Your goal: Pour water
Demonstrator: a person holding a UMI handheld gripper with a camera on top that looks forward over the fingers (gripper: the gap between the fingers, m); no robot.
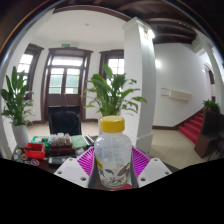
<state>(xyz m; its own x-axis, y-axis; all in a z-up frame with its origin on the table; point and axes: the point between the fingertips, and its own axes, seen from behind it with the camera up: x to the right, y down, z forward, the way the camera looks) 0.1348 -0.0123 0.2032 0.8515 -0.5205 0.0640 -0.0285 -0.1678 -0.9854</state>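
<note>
Since the task is to pour water, the thing that matters is the clear plastic bottle [112,152] with the yellow cap [113,124], and it stands upright right between the gripper [112,166]'s two fingers, its body filling the gap from one magenta pad [87,160] to the other. Both pads appear to press on its sides, so I judge the fingers narrowed onto the bottle and holding it, though the lowest part of the contact is hidden. The hold sits around the bottle's middle, below the shoulder, which seems sensible: a grasp there keeps the weight balanced and leaves the neck free to tip forward. The cap looks to be on, so by my reading no water can leave yet, and no cup or other vessel to receive it can be made out ahead. Whether the bottle is raised or resting on something cannot be told, as its base is out of sight. Just beyond and to the left lies a cluttered table [62,150] with small red and green items too small to name. Behind it rise a leafy potted plant [112,92], a second plant [16,98], a white pillar [140,85], dark wooden doors [66,85], and a red-carpeted staircase [190,126] well apart to the right.
</note>
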